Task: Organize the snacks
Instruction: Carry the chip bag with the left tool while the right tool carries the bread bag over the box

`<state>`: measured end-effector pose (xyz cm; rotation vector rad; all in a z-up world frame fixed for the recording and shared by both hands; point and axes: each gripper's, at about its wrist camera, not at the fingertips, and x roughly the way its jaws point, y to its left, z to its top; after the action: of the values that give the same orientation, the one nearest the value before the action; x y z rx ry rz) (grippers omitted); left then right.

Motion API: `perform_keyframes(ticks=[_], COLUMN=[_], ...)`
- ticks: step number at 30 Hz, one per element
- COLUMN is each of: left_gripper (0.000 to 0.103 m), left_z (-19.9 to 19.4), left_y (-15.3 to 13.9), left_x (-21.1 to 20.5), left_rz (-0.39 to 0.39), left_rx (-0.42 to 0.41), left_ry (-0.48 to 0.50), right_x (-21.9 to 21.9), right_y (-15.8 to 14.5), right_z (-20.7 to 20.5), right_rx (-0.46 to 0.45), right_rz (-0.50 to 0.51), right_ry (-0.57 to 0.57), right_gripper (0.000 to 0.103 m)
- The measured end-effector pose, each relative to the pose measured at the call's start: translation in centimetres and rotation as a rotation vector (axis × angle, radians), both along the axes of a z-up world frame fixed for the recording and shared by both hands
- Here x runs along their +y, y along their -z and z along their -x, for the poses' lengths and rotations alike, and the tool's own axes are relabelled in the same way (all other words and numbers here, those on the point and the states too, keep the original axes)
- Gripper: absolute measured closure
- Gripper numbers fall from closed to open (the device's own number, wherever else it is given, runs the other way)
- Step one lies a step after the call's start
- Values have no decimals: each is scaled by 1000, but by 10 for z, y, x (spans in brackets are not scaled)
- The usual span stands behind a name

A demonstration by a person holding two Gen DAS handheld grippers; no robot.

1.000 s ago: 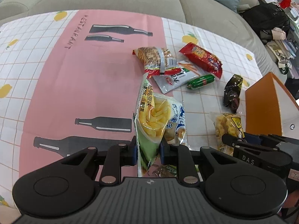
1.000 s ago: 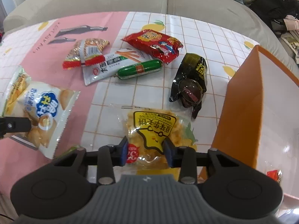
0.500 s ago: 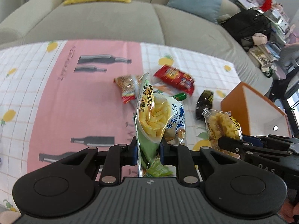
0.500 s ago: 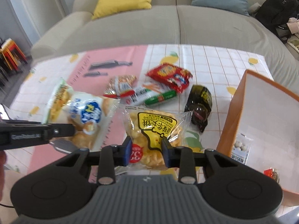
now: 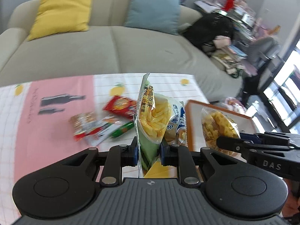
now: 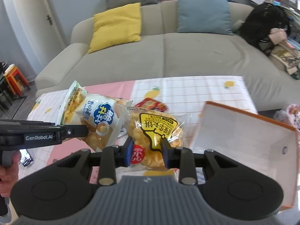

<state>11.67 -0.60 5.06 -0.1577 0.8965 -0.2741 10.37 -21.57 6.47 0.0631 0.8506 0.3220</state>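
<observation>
Carry step, both hands loaded. Your left gripper [image 5: 149, 151] is clamped hard on the lower edge of the chip bags [image 5: 155, 120]: a green-and-yellow one with a blue-and-white one behind it, hanging clear of the table. Whether the pads bite both bags or only the front one cannot be told. Your right gripper [image 6: 146, 152] has its blue pads pressed into the clear yellow-label puff bag [image 6: 155, 131], also off the surface.

The orange-rimmed box [image 6: 249, 131] sits at 3 o'clock of the puff bag in the right wrist view, open side facing you, white inside.

Judgement: next move is a swing toward the box mouth, one bag at a time, since the two grippers ride close together and the bags nearly touch. Release only once a bag is over the opening; light, slippery film will drift.

Left on the table at 10 o'clock of the left gripper: red packet [image 5: 120, 106], striped packets, green sausage [image 5: 121, 131], all blurred.

Surface: tablecloth [image 5: 56, 123], pink band with bottle prints, white grid with lemons.

Room: grey sofa [image 6: 168, 56] at 12 o'clock, yellow cushion [image 6: 116, 26], blue cushion [image 6: 203, 11], black bag [image 6: 266, 24] at its right end.
</observation>
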Motion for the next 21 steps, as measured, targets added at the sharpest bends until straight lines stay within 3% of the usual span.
perform_keyframes(ticks=[10, 21], left_gripper=[80, 80], left_z=[-43, -67], left_y=[4, 64], left_x=[-101, -174], left_rz=[-10, -202], left_rx=[10, 118], left_ry=[207, 360], right_x=[-92, -143], right_y=[14, 85], right_z=[-18, -42], right_rx=[62, 215], right_rz=[11, 65], right_ry=[181, 285], right_gripper=[74, 75])
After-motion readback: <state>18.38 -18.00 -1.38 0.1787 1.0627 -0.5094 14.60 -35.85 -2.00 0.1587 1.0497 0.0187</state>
